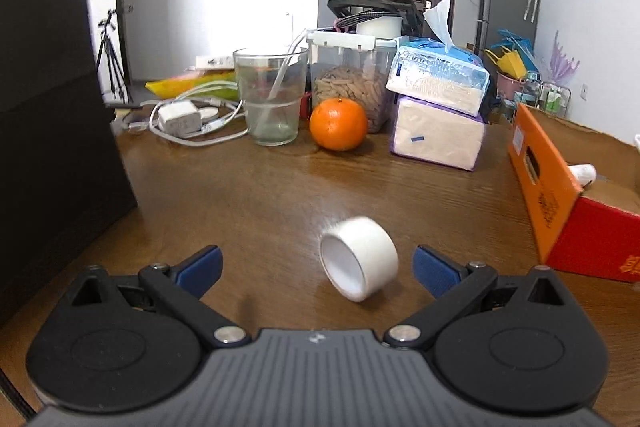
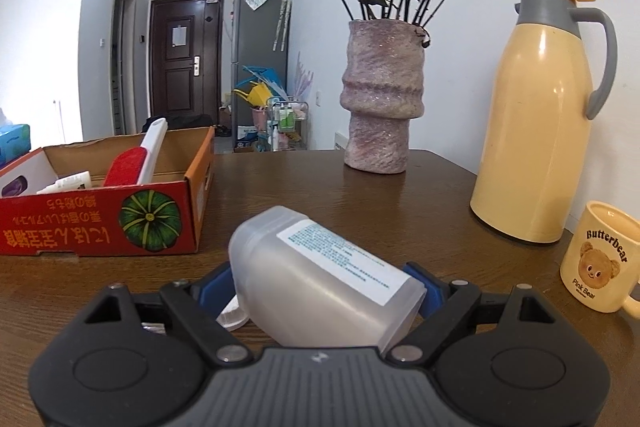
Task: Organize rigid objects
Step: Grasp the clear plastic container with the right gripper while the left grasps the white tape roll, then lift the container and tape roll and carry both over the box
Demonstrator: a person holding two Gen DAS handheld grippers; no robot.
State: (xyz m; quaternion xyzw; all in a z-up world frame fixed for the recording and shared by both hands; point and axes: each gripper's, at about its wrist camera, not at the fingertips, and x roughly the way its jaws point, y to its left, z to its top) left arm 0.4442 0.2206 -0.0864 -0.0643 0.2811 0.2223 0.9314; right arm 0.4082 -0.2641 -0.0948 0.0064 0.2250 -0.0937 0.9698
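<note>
1. My left gripper has its jaws wide apart, and nothing is held in them.
2. A white roll of tape lies on its side on the brown table, between my left blue pads but closer to the right one. It looks a bit blurry, and no pad touches it.
3. Farther back on the table I see an orange, a clear glass, a jar of snacks, and two tissue packs stacked one on the other.
4. White cables and a charger lie left of the glass.
5. The cardboard box sits at the right side of the table, with a white thing inside it.
6. My right gripper has its jaws set wide around a cloudy plastic bottle with a white label. The bottle lies tilted between the blue pads, but I cannot tell if they squeeze it.
7. In the right view the box is to the left, with a pumpkin picture on its red side and a red and white brush in it.
8. A pink vase with dry roses, a yellow jug and a bear mug stand on the table too.
</note>
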